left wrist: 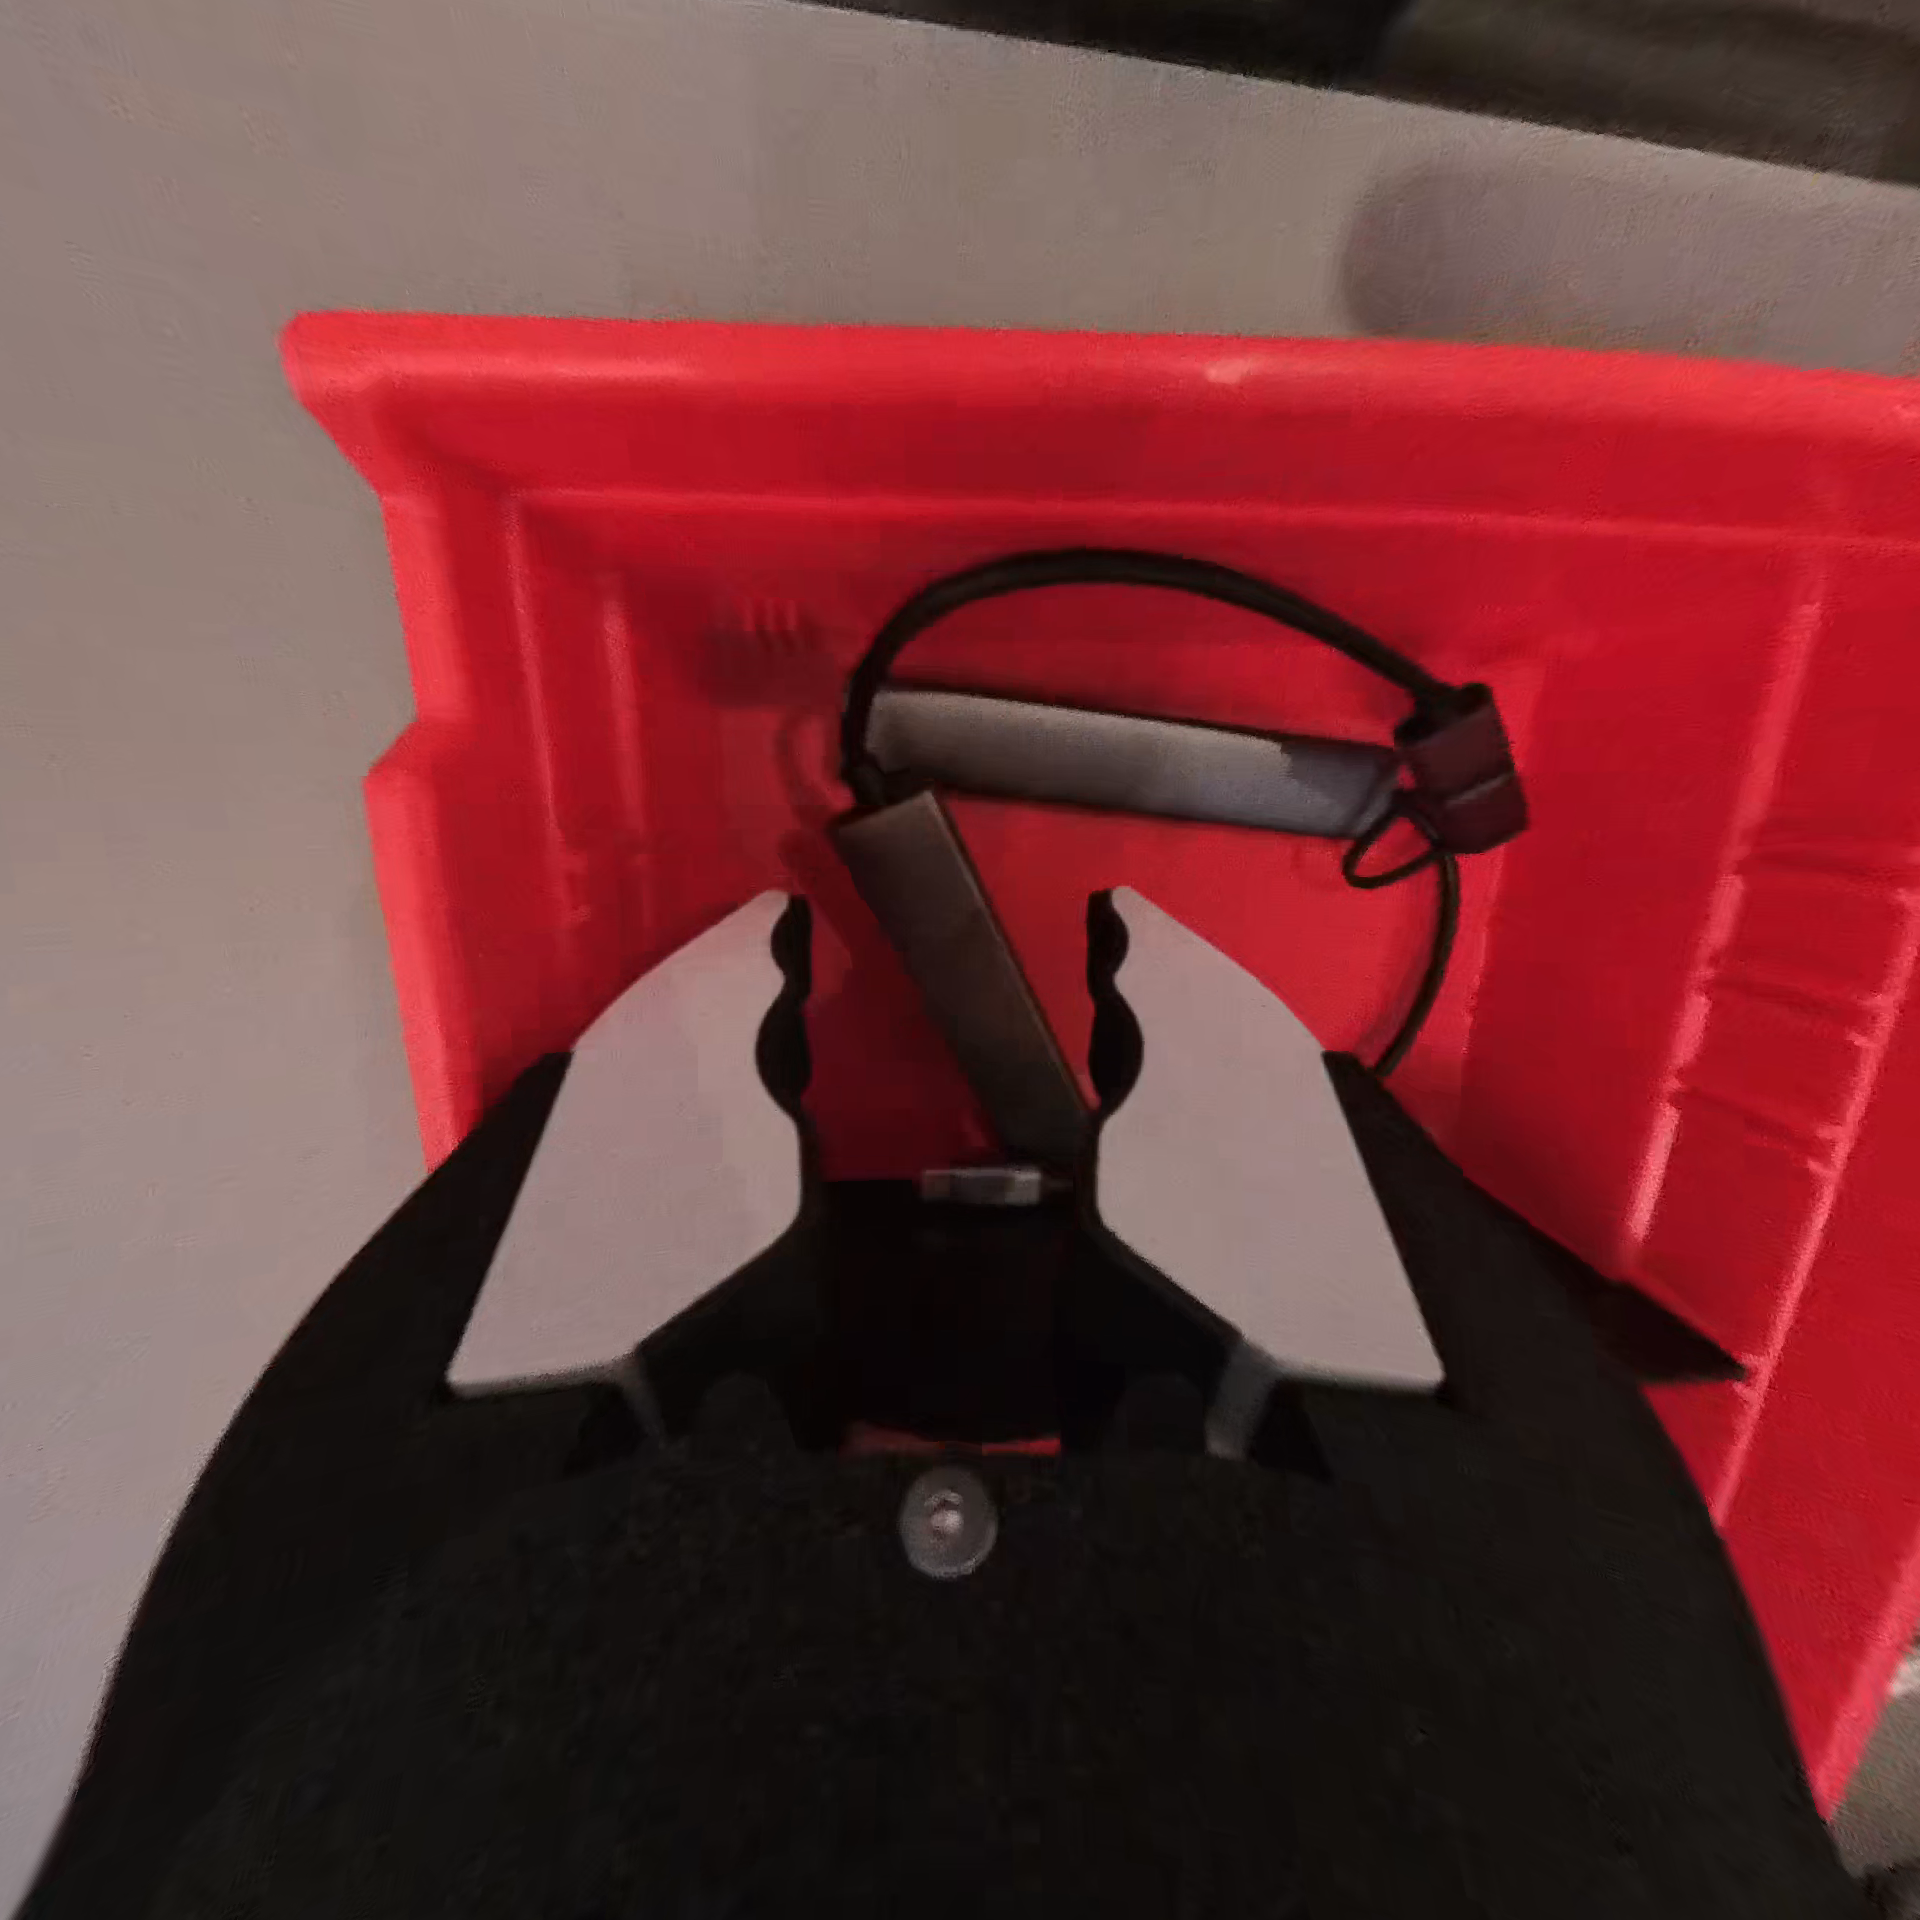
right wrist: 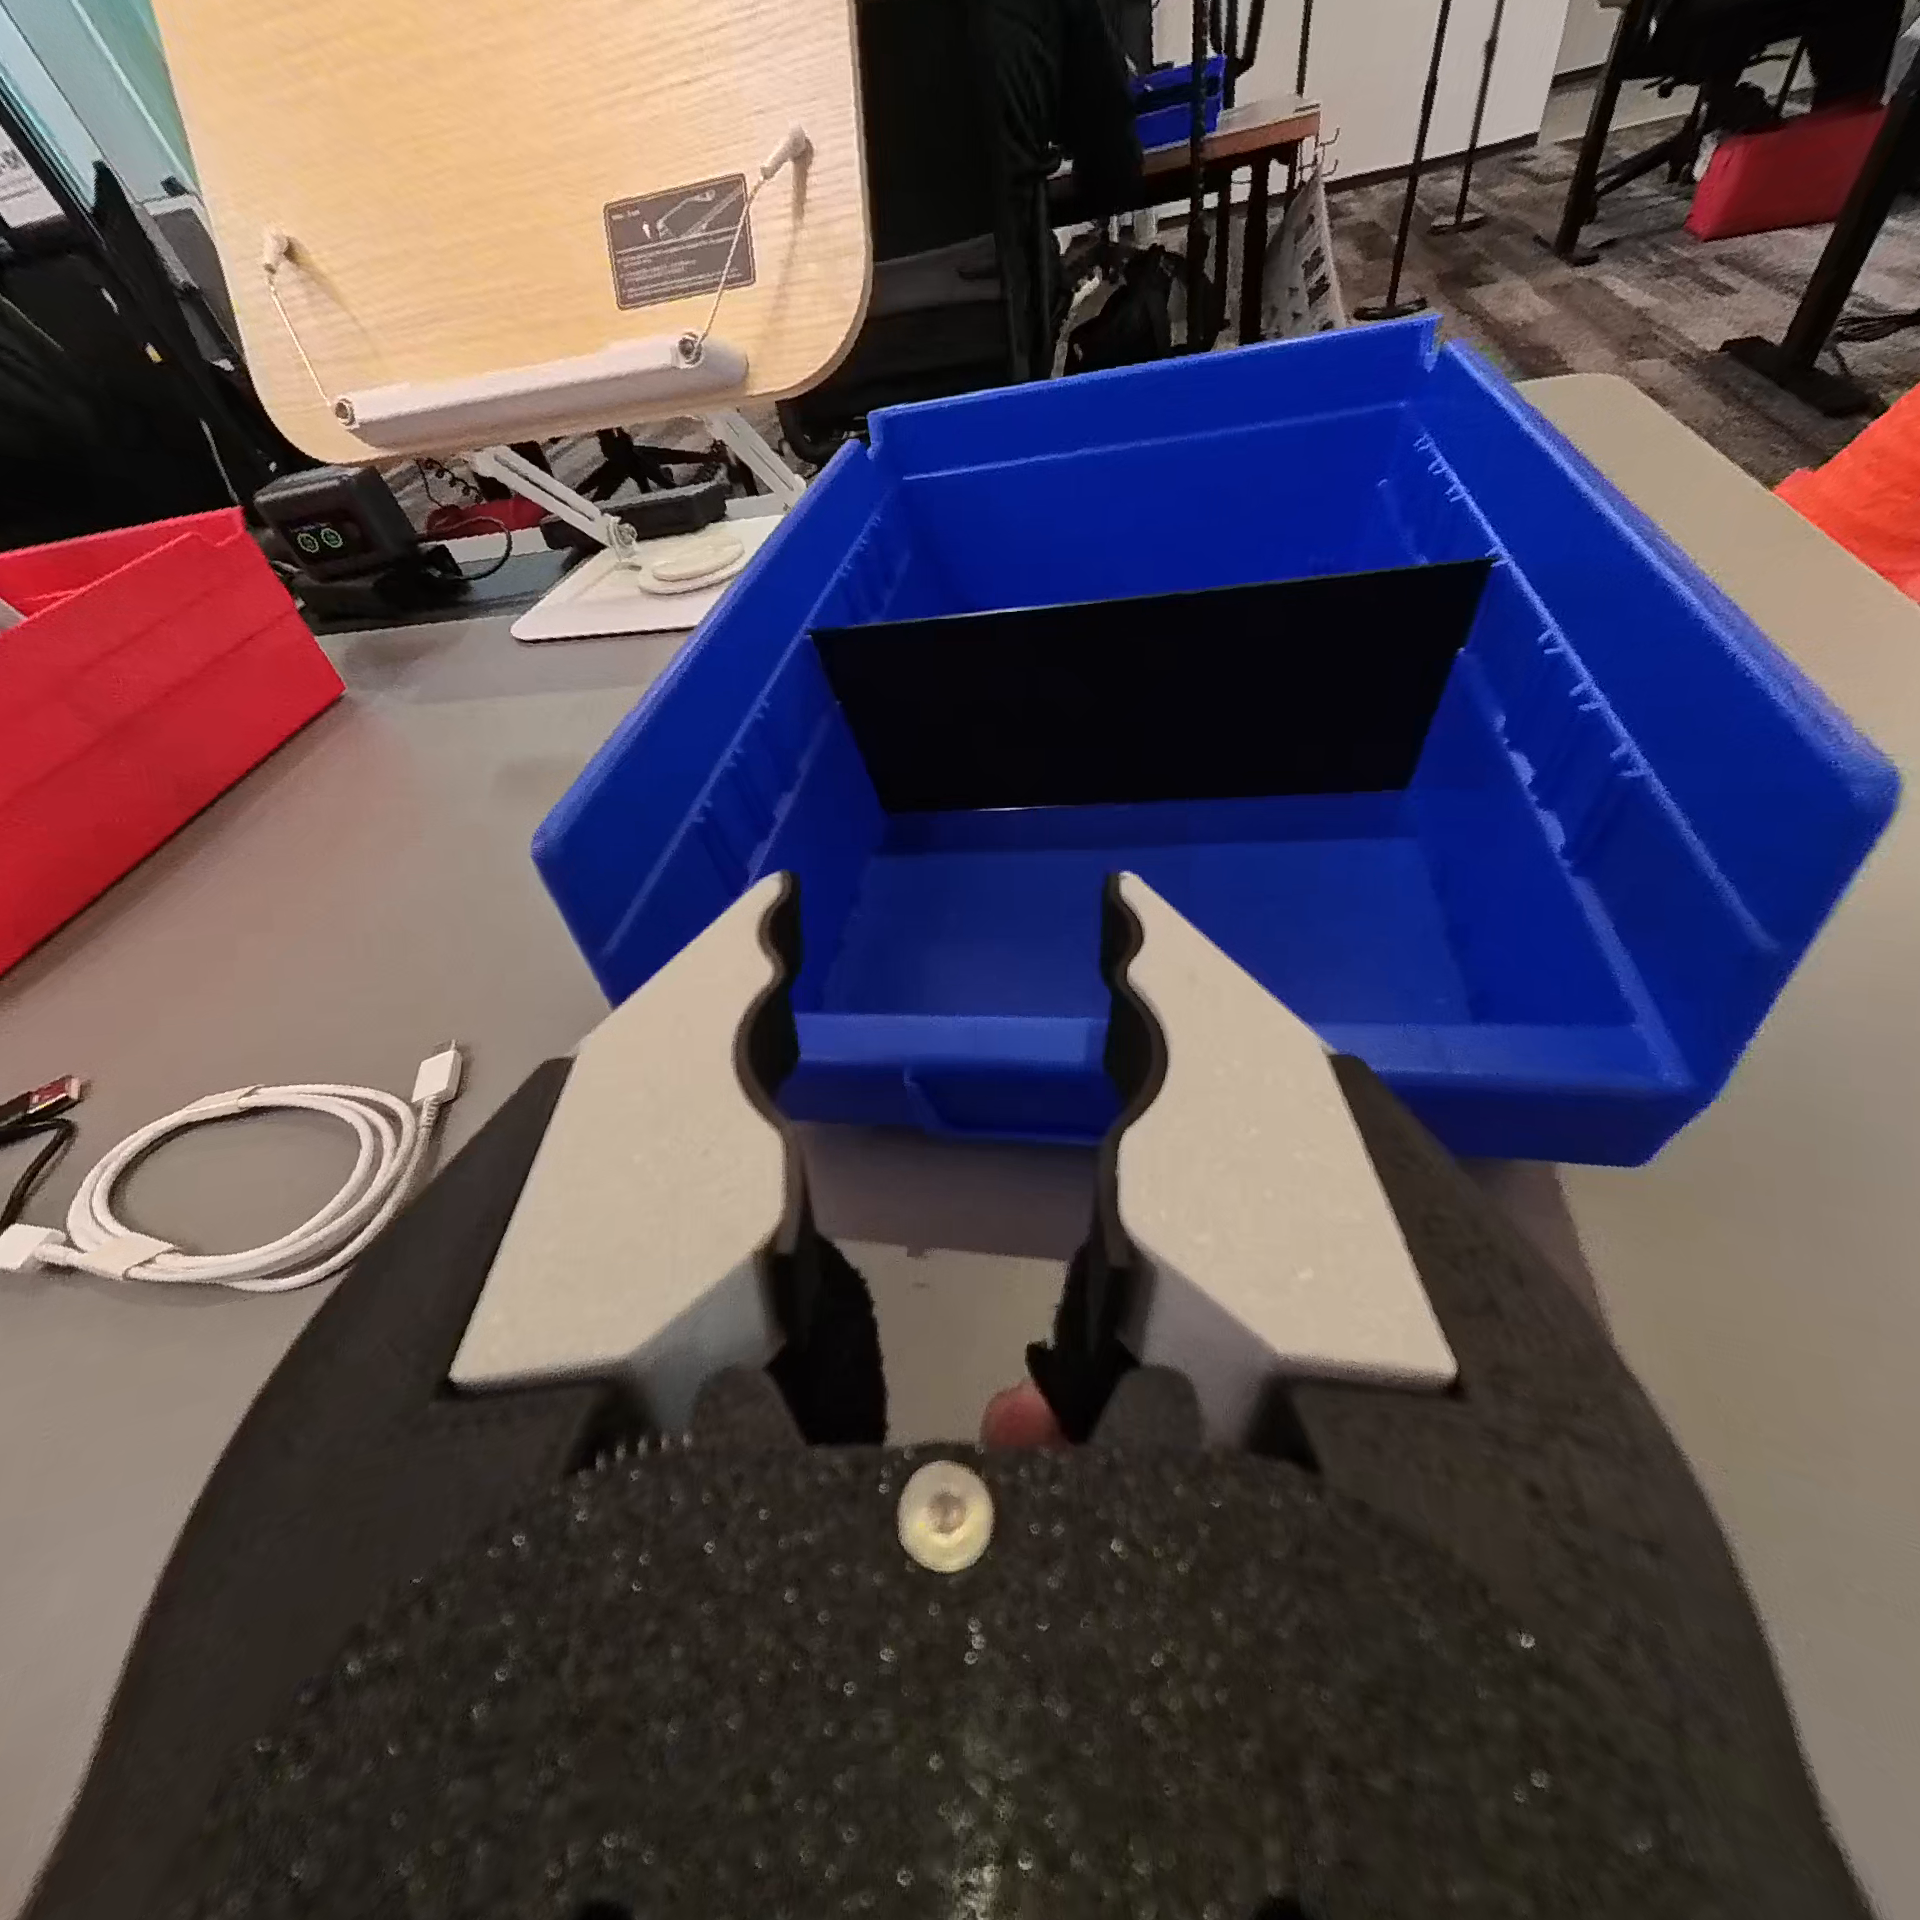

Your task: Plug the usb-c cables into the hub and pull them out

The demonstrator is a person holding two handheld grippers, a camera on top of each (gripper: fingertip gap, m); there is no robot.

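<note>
In the left wrist view my left gripper (left wrist: 948, 904) is open above a red bin (left wrist: 935, 416). A dark grey hub (left wrist: 966, 977) lies slanted in the bin, in line with the gap between the fingers, with a small metal plug (left wrist: 982, 1182) near its close end. A lighter silver hub (left wrist: 1101, 764) lies across behind it, with a looped black cable (left wrist: 1091, 566) and a dark red clip (left wrist: 1460, 764). In the right wrist view my right gripper (right wrist: 951, 883) is open and empty. A coiled white usb-c cable (right wrist: 249, 1184) lies on the table to its left.
A blue bin (right wrist: 1662, 727) with a black divider (right wrist: 1143, 696) stands right in front of the right gripper. The red bin (right wrist: 135, 675) shows at the left. A black cable with a red plug (right wrist: 47, 1096) lies at the left edge. A tilted wooden board (right wrist: 520, 187) stands behind the grey table (right wrist: 416, 831). About 65 cm separates my left fingertips from my right.
</note>
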